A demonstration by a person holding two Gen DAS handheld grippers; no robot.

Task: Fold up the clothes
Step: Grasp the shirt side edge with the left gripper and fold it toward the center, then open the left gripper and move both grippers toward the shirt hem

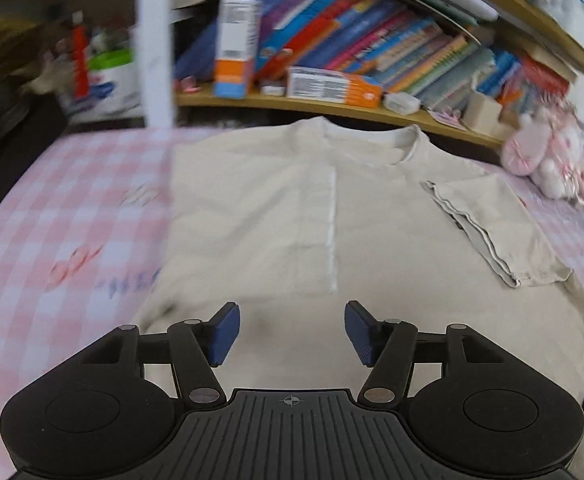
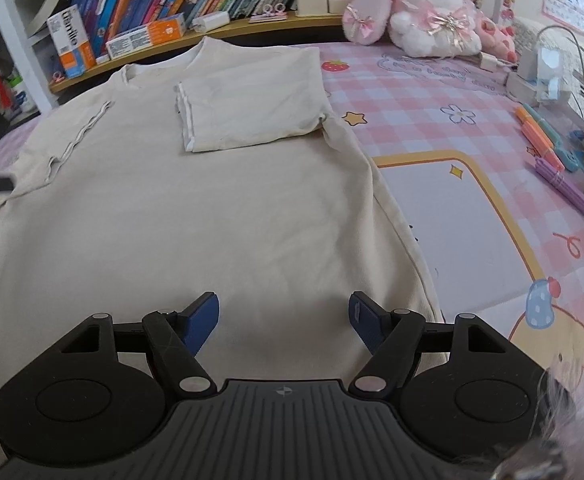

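Left wrist view: both hand-held grippers (image 1: 292, 330) (image 2: 284, 320) angled down over tee (image 2: 212, 208), jaws apart, empty.

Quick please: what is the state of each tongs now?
Left tongs: open, holding nothing, above the shirt.
Right tongs: open, holding nothing.

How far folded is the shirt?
Partly: both sleeves lie folded inward over the shirt; its body lies spread flat on the bed.
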